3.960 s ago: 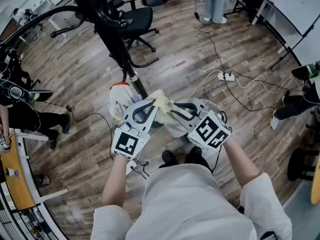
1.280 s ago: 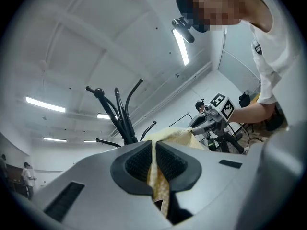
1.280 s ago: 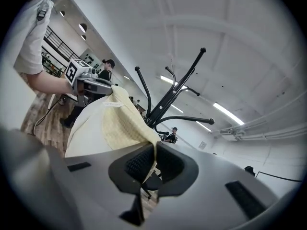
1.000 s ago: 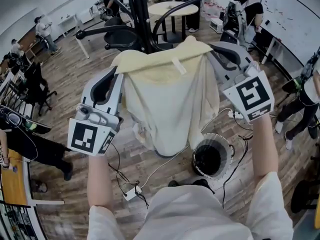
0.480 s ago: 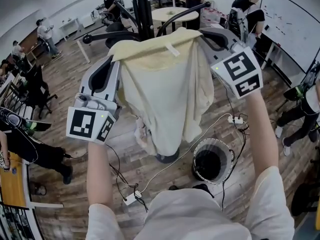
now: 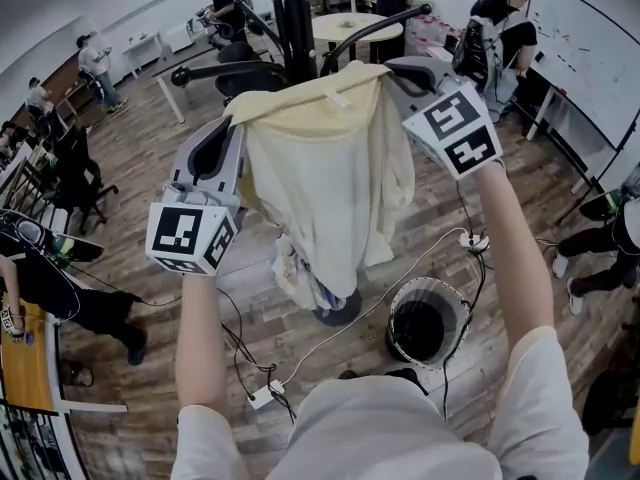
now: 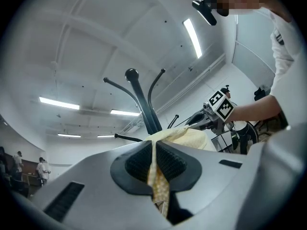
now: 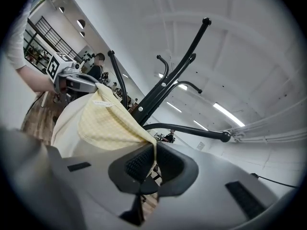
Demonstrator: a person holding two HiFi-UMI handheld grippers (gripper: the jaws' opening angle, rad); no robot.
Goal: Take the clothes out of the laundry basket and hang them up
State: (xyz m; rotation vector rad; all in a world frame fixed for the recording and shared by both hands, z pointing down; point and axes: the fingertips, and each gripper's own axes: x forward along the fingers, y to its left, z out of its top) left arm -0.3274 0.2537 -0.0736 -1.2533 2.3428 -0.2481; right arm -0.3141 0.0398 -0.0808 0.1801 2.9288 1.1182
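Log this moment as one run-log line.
left gripper: shut on yellow shirt | right gripper: shut on yellow shirt | yellow shirt: spread between both, held up before coat stand, not yet hung | laundry basket: on floor

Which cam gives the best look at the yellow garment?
Head view: the whole yellow garment hangs spread between left gripper and right gripper. Each gripper view shows only the edge pinched in its fingers plus the stretched top.
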